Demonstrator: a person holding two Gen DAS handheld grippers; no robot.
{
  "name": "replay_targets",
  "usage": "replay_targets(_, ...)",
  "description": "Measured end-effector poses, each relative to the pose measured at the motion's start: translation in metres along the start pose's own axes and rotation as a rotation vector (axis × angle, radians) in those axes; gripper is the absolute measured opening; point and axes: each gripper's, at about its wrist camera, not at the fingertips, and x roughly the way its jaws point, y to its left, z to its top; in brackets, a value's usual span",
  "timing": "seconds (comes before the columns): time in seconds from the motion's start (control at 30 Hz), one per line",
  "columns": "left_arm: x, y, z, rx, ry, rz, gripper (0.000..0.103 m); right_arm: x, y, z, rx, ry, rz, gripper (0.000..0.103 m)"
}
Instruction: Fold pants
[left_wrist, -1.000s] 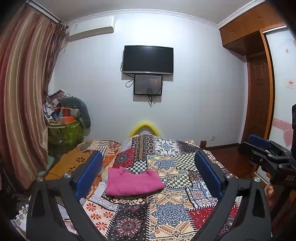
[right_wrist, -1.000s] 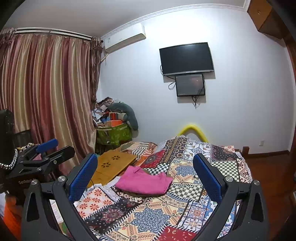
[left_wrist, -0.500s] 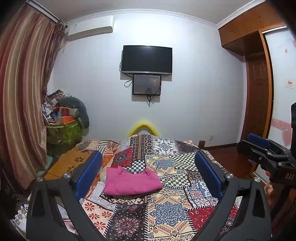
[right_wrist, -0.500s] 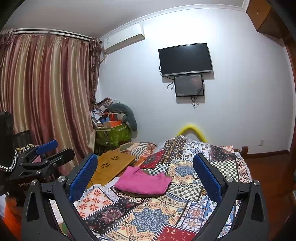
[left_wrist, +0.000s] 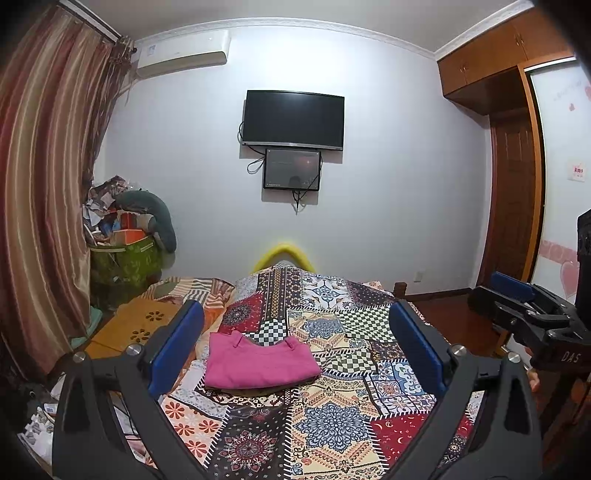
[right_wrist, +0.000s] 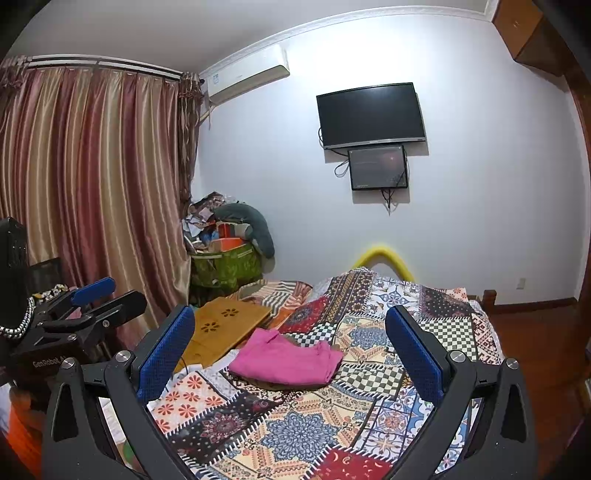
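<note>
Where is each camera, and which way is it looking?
Left wrist view: sits on the left gripper, looking along its open blue fingers at the pink pants on the quilt; the right gripper shows at the right edge.
Right wrist view: sits on the right gripper, fingers open, facing the same bed; the left gripper shows at the left edge.
Shared: both see the pants, quilt and wall TV.

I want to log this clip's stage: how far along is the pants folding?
Done, by the look of it: the pink pants lie folded in a compact rectangle on the patchwork bedspread. In hand: nothing; the left gripper and right gripper are both open, held back from the bed, and touch no cloth. Left: at most some tidying, since an uneven edge shows in the right wrist view.
</note>
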Motion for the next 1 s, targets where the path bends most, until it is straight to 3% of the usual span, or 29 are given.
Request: replay_targets(1.0, 0.014, 0.006, -0.007, -0.039, 0.05, -0.027, 0.103, 0.005, 0.001, -0.002, 0.014, 0.014, -0.004, 0.103)
